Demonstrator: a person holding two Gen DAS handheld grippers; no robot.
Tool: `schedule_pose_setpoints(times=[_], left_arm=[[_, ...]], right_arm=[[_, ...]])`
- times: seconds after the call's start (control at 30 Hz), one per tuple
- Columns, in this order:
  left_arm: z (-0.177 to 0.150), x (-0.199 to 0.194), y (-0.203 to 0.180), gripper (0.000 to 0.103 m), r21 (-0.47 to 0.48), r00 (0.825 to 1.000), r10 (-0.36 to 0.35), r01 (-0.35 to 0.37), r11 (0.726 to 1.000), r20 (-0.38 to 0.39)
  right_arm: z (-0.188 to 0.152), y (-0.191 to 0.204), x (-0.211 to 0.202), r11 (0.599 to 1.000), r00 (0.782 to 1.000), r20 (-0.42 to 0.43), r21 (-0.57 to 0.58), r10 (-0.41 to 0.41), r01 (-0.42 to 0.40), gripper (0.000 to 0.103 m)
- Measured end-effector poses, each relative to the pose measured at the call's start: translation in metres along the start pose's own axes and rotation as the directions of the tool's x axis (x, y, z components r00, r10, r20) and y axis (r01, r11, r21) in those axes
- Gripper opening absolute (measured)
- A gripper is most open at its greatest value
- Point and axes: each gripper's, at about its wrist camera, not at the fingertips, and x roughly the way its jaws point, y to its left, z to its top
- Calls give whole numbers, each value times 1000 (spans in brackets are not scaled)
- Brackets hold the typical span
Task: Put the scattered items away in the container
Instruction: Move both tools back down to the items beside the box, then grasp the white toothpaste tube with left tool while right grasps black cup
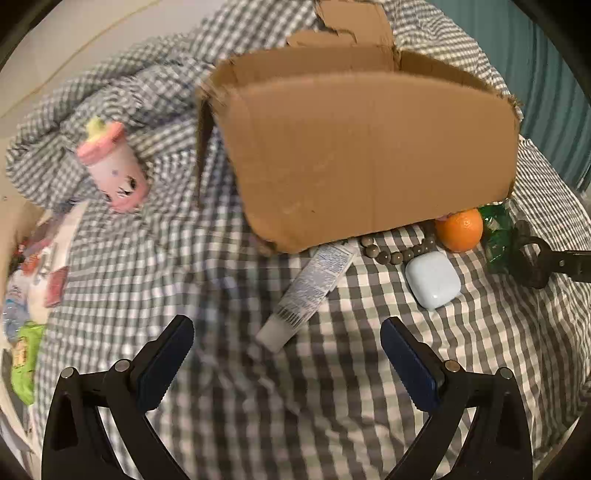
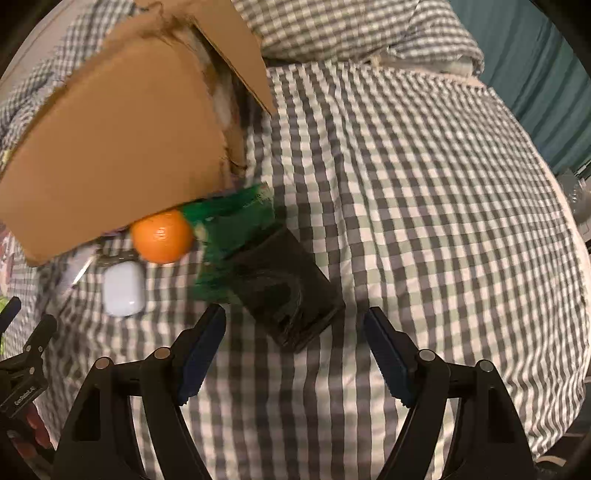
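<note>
A brown cardboard box (image 1: 365,147) stands on a grey checked bedspread. In front of it lie a white tube (image 1: 306,291), a string of brown beads (image 1: 391,254), a pale blue earbud case (image 1: 432,280), an orange (image 1: 460,229) and a green packet (image 1: 498,236). My left gripper (image 1: 288,328) is open just above the tube's near end. In the right wrist view the box (image 2: 110,155), orange (image 2: 162,236), earbud case (image 2: 122,288) and green packet (image 2: 232,240) show, with a dark box (image 2: 288,291) lying on the packet. My right gripper (image 2: 295,317) is open at the dark box's near end.
A pink doll-shaped bottle (image 1: 114,166) lies on rumpled bedding at the left. Papers and packets (image 1: 33,280) crowd the left edge. A pillow (image 2: 354,29) lies behind the box. The other gripper's tip (image 1: 532,258) reaches in by the green packet.
</note>
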Motion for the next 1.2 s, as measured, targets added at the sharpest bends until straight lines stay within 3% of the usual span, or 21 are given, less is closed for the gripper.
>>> schedule_pose_setpoints(times=[0.2, 0.4, 0.53, 0.57, 0.6, 0.67, 0.8, 0.9, 1.2], left_arm=[[4, 34, -8, 103, 10, 999, -32, 33, 999, -30], [10, 64, -13, 103, 24, 998, -2, 3, 1000, -56], [9, 70, -4, 102, -40, 998, -48, 47, 998, -47], [8, 70, -2, 100, -48, 997, -56, 54, 997, -51], [8, 70, -2, 92, -51, 997, -60, 58, 997, -53], [7, 66, -1, 80, -44, 997, -65, 63, 997, -51], [3, 57, -3, 40, -22, 997, -41, 39, 999, -62], [-2, 49, -3, 27, -5, 996, -43, 43, 999, -77], [-25, 25, -6, 27, -15, 996, -31, 30, 999, -88]], right_arm=[[11, 2, 29, 1000, 999, -54, -25, -2, 1, 77], [16, 11, 39, 995, 998, -59, -93, -31, 25, 78], [16, 10, 38, 995, 998, -58, -97, -25, 19, 78], [15, 10, 37, 995, 998, -56, -98, -28, 23, 77], [14, 10, 36, 995, 998, -55, -97, -40, 34, 69], [11, 11, 31, 995, 997, -49, -89, -56, 52, 66], [-1, 15, 23, 994, 997, -47, -98, -59, 54, 62], [-10, 17, 16, 995, 998, -46, -97, -39, 35, 61], [-32, 14, -13, 997, 999, -30, -80, -13, 11, 57]])
